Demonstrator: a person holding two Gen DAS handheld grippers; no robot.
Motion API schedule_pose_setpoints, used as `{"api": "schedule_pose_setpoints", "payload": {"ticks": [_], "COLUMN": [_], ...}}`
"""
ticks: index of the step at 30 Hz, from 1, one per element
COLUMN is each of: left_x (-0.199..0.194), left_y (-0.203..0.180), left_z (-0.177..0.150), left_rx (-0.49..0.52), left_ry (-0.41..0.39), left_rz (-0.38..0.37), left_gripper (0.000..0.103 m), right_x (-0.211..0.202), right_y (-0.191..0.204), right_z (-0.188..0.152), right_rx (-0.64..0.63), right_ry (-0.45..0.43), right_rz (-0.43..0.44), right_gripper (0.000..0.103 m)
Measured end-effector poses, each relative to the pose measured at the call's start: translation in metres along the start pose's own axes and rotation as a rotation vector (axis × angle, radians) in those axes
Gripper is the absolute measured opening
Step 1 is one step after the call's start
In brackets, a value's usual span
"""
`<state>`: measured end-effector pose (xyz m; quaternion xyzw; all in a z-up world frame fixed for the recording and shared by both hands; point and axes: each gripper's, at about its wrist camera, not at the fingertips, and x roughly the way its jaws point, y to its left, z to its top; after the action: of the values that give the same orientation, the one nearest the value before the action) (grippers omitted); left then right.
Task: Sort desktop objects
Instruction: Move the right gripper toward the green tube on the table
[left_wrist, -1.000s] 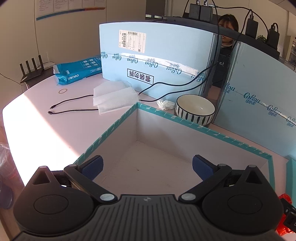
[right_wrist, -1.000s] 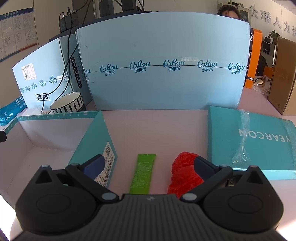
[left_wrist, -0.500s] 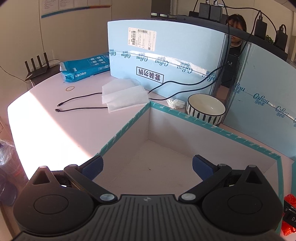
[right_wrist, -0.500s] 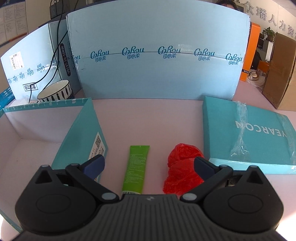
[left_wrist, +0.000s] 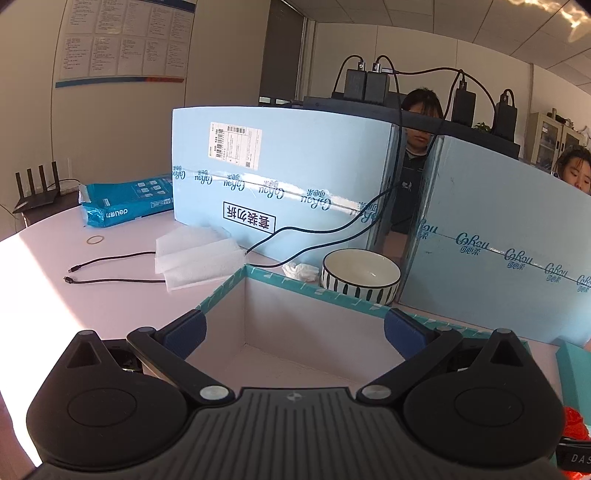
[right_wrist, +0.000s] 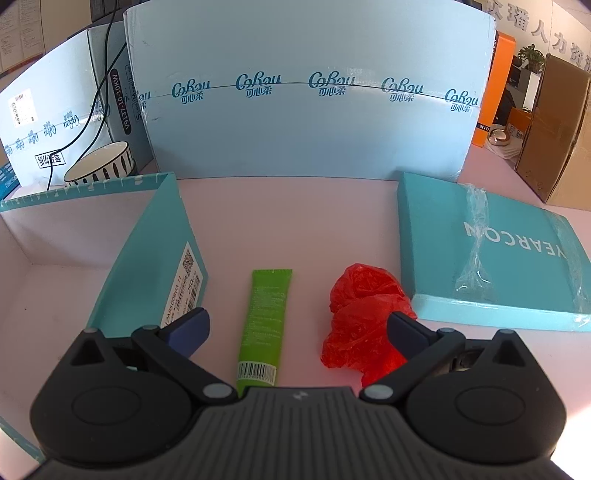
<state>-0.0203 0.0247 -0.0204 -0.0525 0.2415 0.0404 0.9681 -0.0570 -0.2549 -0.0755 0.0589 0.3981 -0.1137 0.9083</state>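
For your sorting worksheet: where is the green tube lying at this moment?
In the right wrist view, the green tube lies flat on the table between the open teal box on its left and the crumpled red bag on its right.

"CoRou" with 可心柔 repeats along the pale blue boards. The teal lid says "YEARCON", upside down. The blue pack reads "deli", and the gray box shows "V9137-10-10KW".
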Motion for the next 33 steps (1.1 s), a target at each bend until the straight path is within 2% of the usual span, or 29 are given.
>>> {"api": "schedule_pose_setpoints", "payload": {"ticks": [5,8,16,20,25,27,30,33], "left_x": [0.001,0.005,0.008,0.001,-0.013,-0.017,-0.022,-0.025], "left_y": [0.0,0.005,0.028,0.034,0.038,0.035,0.031,0.031], "left_z": [0.003,0.004,0.009,0.011,0.012,0.012,0.014,0.014], "left_rx": [0.044,0.046,0.012,-0.023,-0.121,-0.117,-0.073,-0.081], "left_ry": [-0.017,0.005,-0.009,-0.019,-0.031,-0.038,-0.044,-0.058], "left_rz": [-0.004,0.002,0.065,0.028,-0.065,-0.081,-0.069,-0.044], "left_gripper": [0.103,0.103,0.103,0.103,0.103,0.103,0.103,0.103], "right_x": [-0.003,-0.003,-0.001,0.0,0.003,0.004,0.006,0.006], "right_y": [0.002,0.006,0.032,0.035,0.031,0.029,0.025,0.022], "right_z": [-0.001,-0.001,-0.001,-0.001,-0.002,-0.003,-0.004,-0.004], "right_rx": [0.013,0.011,-0.038,-0.038,-0.002,0.011,0.034,0.045], "right_ry": [-0.01,-0.016,-0.031,-0.03,-0.03,-0.03,-0.024,-0.026], "right_rz": [-0.019,-0.024,0.011,0.033,0.07,0.088,0.11,0.123], "right_gripper": [0.103,0.103,0.103,0.103,0.103,0.103,0.103,0.103]}}
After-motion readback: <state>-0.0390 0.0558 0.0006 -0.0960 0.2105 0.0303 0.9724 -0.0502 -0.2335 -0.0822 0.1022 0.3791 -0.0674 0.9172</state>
